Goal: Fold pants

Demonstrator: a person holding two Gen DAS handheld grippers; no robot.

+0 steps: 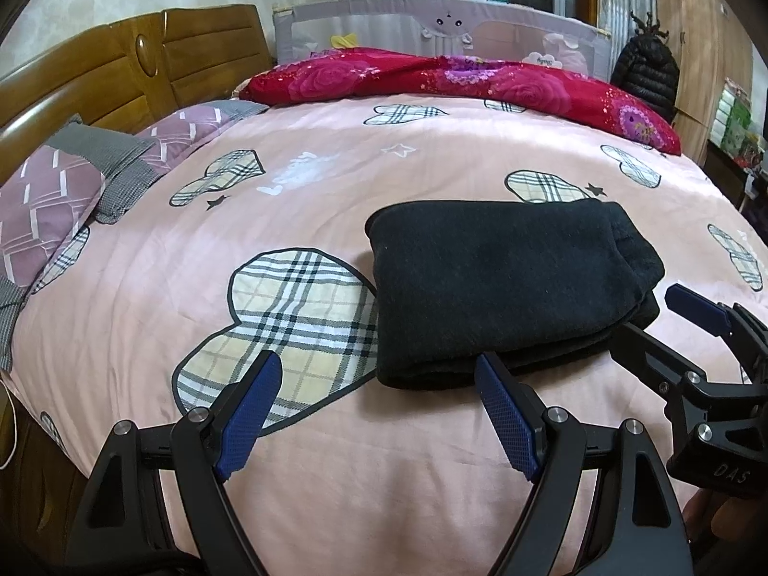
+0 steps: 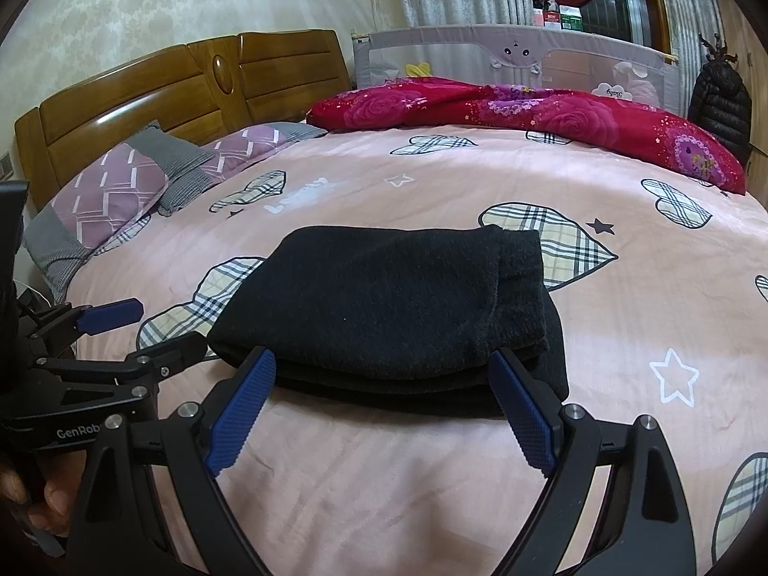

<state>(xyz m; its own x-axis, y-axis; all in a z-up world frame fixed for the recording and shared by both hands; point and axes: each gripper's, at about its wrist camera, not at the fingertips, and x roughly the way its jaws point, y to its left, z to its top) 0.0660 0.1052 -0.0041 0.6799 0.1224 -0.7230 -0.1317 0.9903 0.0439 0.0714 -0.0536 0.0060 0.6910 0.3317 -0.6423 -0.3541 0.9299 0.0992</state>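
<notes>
The black pants (image 1: 509,283) lie folded into a compact stack on the pink bedspread (image 1: 336,182); they also show in the right wrist view (image 2: 384,312). My left gripper (image 1: 379,374) is open and empty, just in front of the stack's near left corner. My right gripper (image 2: 384,374) is open and empty, its fingertips at the stack's near edge on either side. The right gripper (image 1: 653,317) shows in the left wrist view at the stack's right end. The left gripper (image 2: 158,326) shows in the right wrist view at the stack's left.
A red floral quilt (image 1: 456,81) lies along the far side of the bed. Purple and grey pillows (image 1: 62,192) rest by the wooden headboard (image 1: 120,62). A grey bed rail (image 1: 432,29) and a black jacket (image 1: 648,72) stand behind.
</notes>
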